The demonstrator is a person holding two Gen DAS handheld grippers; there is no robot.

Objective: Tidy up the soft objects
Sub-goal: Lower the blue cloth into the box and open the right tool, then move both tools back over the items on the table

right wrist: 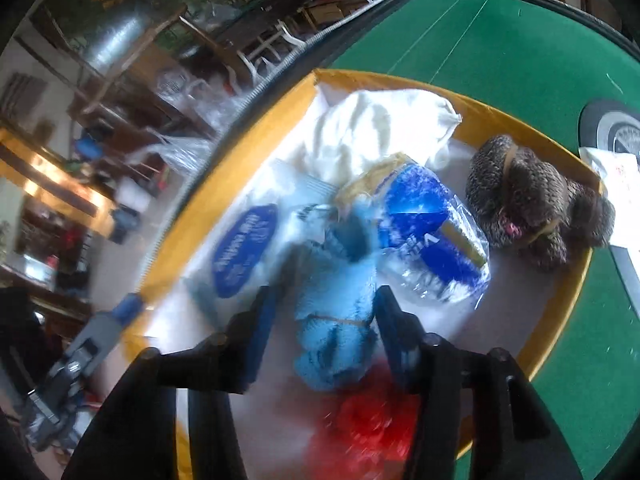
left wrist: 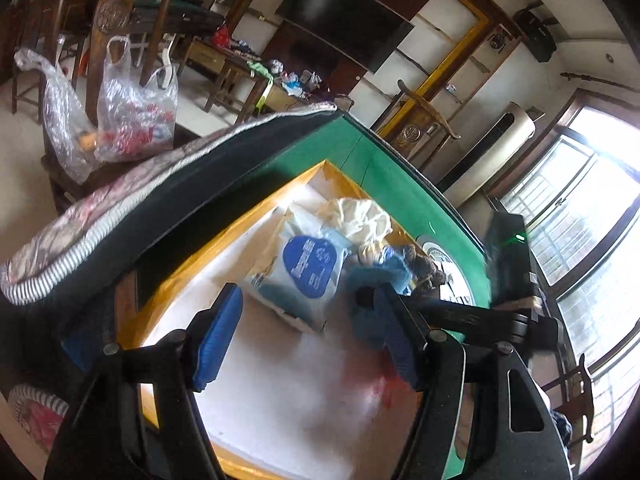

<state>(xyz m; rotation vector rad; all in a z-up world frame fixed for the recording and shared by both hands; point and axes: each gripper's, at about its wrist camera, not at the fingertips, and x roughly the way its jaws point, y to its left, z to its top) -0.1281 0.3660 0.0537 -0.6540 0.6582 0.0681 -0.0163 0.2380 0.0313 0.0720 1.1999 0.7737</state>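
Blue knit bundle (right wrist: 336, 320) lay in yellow-rimmed box (right wrist: 560, 304), long axis running away from right gripper (right wrist: 324, 336), between its parted pads, not clamped. Left gripper (left wrist: 308, 336) apart, empty. Wipes pack (right wrist: 244, 252) label blurred, unreadable.

A green felt table (right wrist: 500, 52) carries a yellow-rimmed box (right wrist: 560, 312) and a white paper (right wrist: 620, 188).

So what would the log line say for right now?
stage: blue knit bundle in yellow box | right tool: open around it | left tool: open, empty
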